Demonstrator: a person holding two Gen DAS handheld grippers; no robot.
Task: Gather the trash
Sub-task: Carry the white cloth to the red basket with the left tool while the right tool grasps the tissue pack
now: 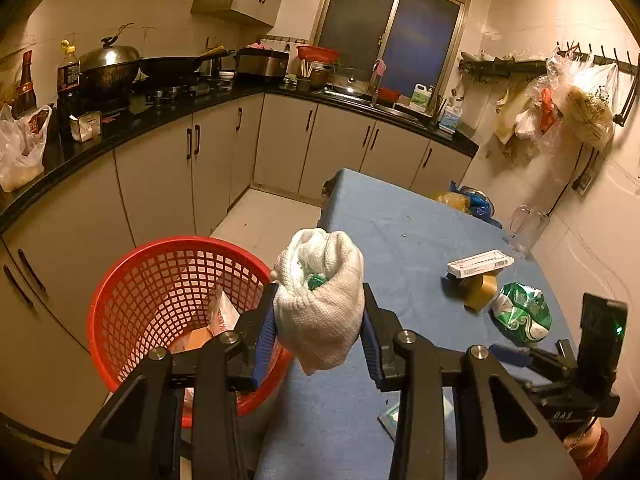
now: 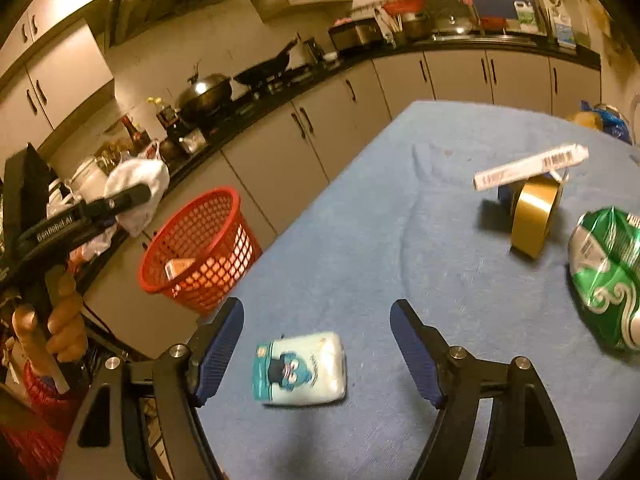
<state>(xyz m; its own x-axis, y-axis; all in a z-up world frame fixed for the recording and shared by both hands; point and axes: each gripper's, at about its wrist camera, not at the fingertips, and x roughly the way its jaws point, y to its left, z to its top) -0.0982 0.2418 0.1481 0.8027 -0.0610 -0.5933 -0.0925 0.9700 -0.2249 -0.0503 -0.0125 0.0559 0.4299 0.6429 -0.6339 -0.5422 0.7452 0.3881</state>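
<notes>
Your left gripper [image 1: 319, 316] clamps a crumpled white cloth wad [image 1: 320, 300] beside the red plastic mesh basket [image 1: 160, 280], which already holds some trash. Your right gripper [image 2: 316, 352] is released above a small tissue packet [image 2: 300, 368]. Green wrapper [image 2: 608, 276] remains.

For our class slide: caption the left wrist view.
Left gripper holds a white cloth bundle beside the red basket.

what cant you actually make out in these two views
- Left wrist: green scrap inside the white cloth bundle, wrapped, unidentifiable.
- Both: red mesh plastic basket contents, partly behind left tongs.
- Right wrist: print on white tissue packet, blurred; crumpled green foil bag, cut off.
</notes>
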